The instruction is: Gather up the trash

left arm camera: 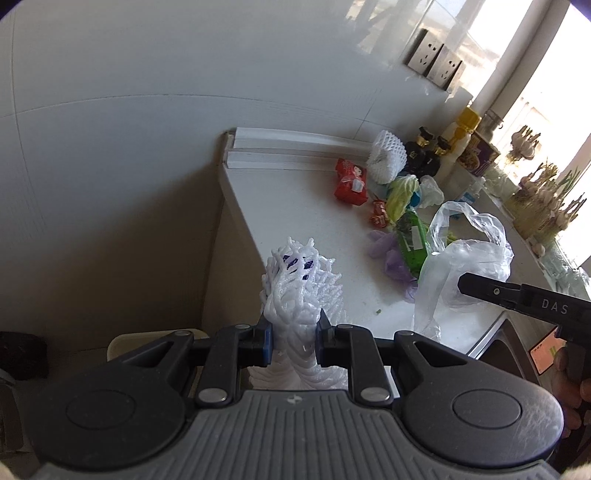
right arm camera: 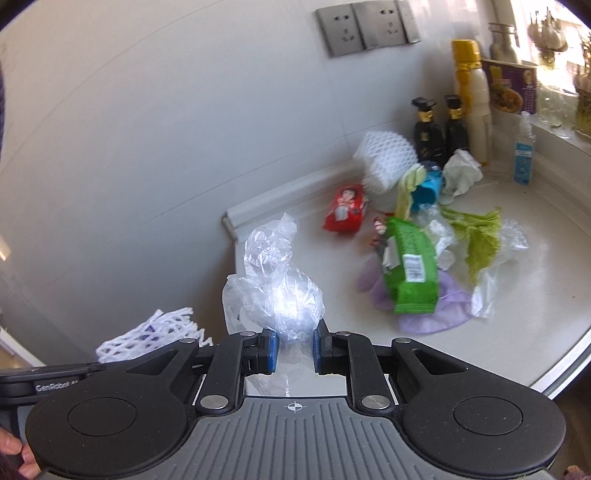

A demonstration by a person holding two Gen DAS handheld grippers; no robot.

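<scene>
1. The left tool (left arm camera: 294, 341) is clamped on a white foam fruit net (left arm camera: 295, 284), its blue pads pressing the net's bunched lower part; the net stands up off the near corner of the table (left arm camera: 303, 206), lifted clear of it.
2. The right tool (right arm camera: 294, 349) grips a crumpled clear plastic bag (right arm camera: 275, 291), which balloons above the jaws, also held up rather than lying down.
3. So two pieces of trash are in hand, by my reading, and neither has been dropped anywhere yet (no bin shows clearly in either view, though a pale rim below the left tool might be one).
4. Plenty is left on the table: a second foam net (right arm camera: 386, 158) against the back wall, a red packet (right arm camera: 345, 210), a green snack bag (right arm camera: 408, 258), a purple glove or film (right arm camera: 436, 314) under it, limp green leaves (right arm camera: 476, 236), a blue scrap (right arm camera: 428, 190), white tissue (right arm camera: 461, 171) and more clear plastic (right arm camera: 495, 266).
5. The task looks early to middling, with most of the heap untouched.
6. The table is a pale, smooth worktop with a raised back strip; a steel sink edge (left arm camera: 506, 336) lies near the right tool.
7. Behind stand dark bottles (right arm camera: 428, 136), a gold-capped white bottle (right arm camera: 471, 99) and a spray bottle (right arm camera: 524, 155).
8. Two wall sockets (right arm camera: 369, 29) sit on the plain grey wall, and bright window light comes from the right, where garlic bulbs (left arm camera: 546, 199) sprout.
</scene>
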